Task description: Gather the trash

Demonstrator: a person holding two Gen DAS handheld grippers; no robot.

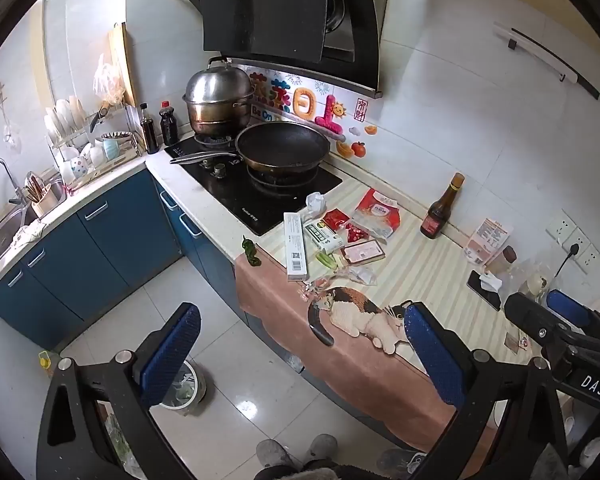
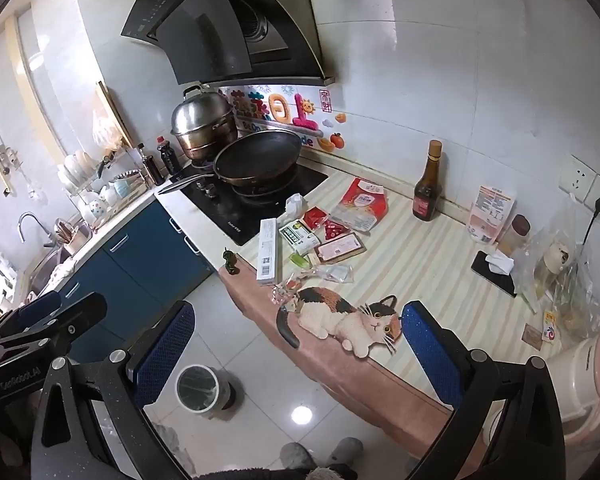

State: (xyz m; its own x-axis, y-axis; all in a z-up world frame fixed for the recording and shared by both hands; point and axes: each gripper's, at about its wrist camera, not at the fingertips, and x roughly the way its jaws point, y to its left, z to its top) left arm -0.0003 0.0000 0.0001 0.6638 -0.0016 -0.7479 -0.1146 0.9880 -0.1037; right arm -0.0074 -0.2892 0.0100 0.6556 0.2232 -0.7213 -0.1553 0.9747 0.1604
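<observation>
Both the left gripper [image 1: 300,354] and the right gripper [image 2: 296,350] hang with jaws spread wide, holding nothing. The trash [image 1: 332,240], wrappers and boxes, lies on the table [image 1: 428,264] just beside the stove [image 1: 260,196]. A bin [image 2: 198,388] stands on the floor well below the stove.

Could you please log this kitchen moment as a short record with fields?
left tongs: open, empty, back from the counter
right tongs: open, empty
trash pile: wrappers, long white box, crumpled tissue, on the striped mat beside the stove
bin: on the floor below the counter
pan: on the burner
</observation>
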